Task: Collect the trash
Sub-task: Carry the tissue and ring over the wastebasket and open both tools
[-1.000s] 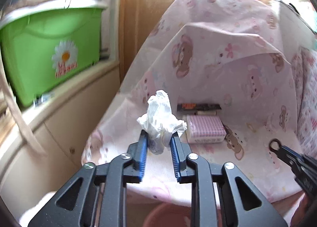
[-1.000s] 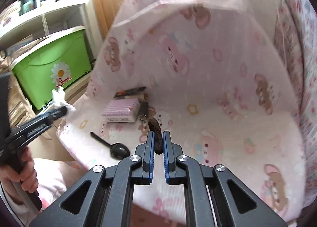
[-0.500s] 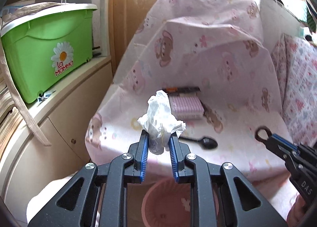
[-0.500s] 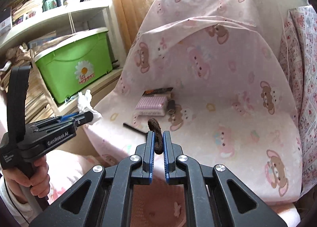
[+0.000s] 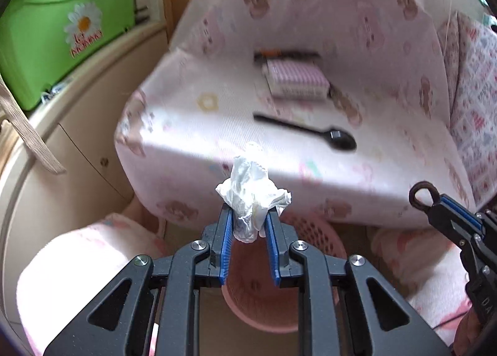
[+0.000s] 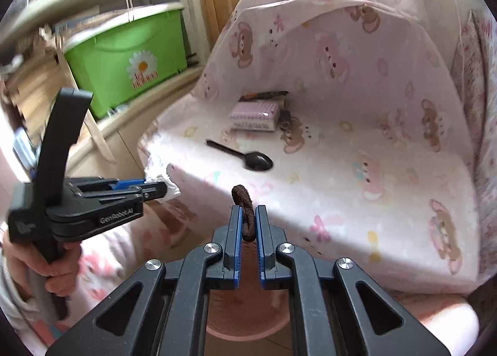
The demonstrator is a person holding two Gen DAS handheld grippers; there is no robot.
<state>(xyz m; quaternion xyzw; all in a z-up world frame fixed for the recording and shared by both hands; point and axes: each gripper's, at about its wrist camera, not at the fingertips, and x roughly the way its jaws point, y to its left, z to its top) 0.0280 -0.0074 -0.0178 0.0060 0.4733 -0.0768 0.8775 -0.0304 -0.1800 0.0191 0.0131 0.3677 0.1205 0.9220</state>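
Above the pink basket (image 5: 313, 228), the left hand-held gripper (image 5: 248, 225) pinches a tissue (image 5: 251, 191) and the right hand-held gripper (image 6: 247, 225) is clamped on a brown hair tie (image 6: 245, 200); neither is dropped yet. Farther off on the seat, a black spoon (image 5: 310, 132), a pink packet (image 5: 295, 79) and a dark wrapper (image 5: 285, 54) remain to collect.

Both grippers angled downward, left gripper (image 5: 247, 225) and right gripper (image 6: 248, 222) apparently clamped.
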